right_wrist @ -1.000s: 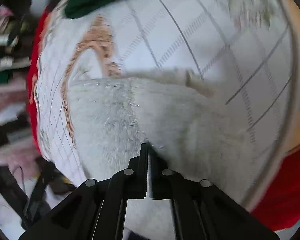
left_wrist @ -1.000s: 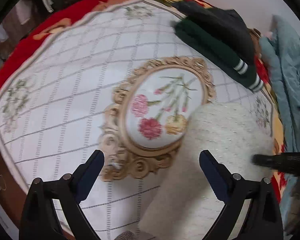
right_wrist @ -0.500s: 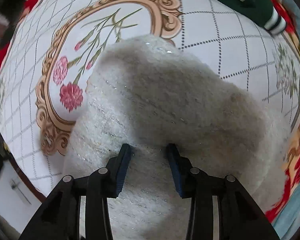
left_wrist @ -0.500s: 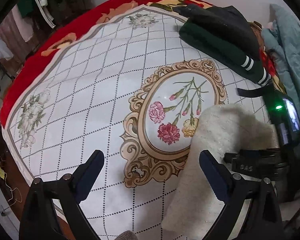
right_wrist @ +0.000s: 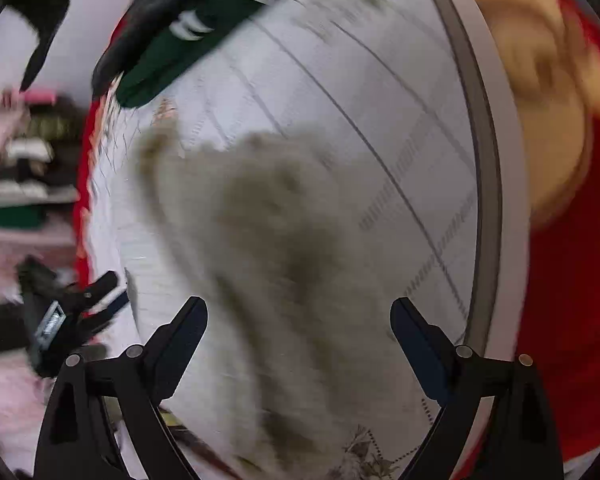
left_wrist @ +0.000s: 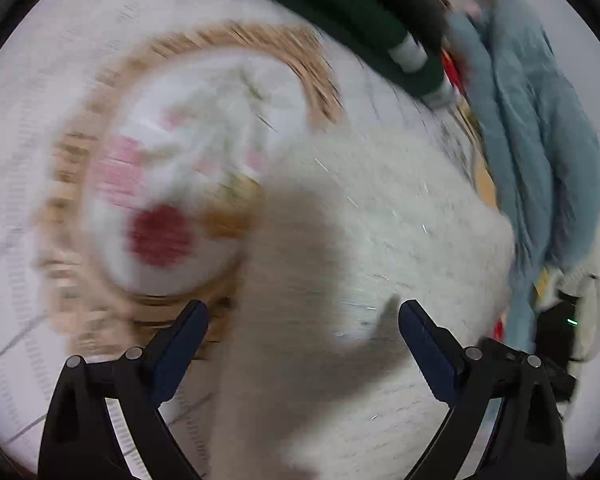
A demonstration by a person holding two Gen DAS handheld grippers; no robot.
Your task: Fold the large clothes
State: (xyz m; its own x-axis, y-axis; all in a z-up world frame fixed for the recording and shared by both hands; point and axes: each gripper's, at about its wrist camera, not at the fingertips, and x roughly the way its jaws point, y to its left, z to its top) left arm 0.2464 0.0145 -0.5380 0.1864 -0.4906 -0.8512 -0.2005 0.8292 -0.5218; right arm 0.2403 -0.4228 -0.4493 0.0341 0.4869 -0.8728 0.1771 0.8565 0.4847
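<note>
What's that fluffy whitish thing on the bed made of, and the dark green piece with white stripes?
The whitish garment looks like a fuzzy knit, maybe wool or acrylic: matte, nubby surface with tiny glints, as if from shiny threads. The blur leaves the fibre open. The dark green garment looks like a smoother knit, with white bands at a cuff-like end.

Black angular left gripper (left_wrist: pixel 303 312), dark blue fingers (left_wrist: pixel 180 340), silver pivot screws, matching right gripper (right_wrist: pixel 299 312)
</note>
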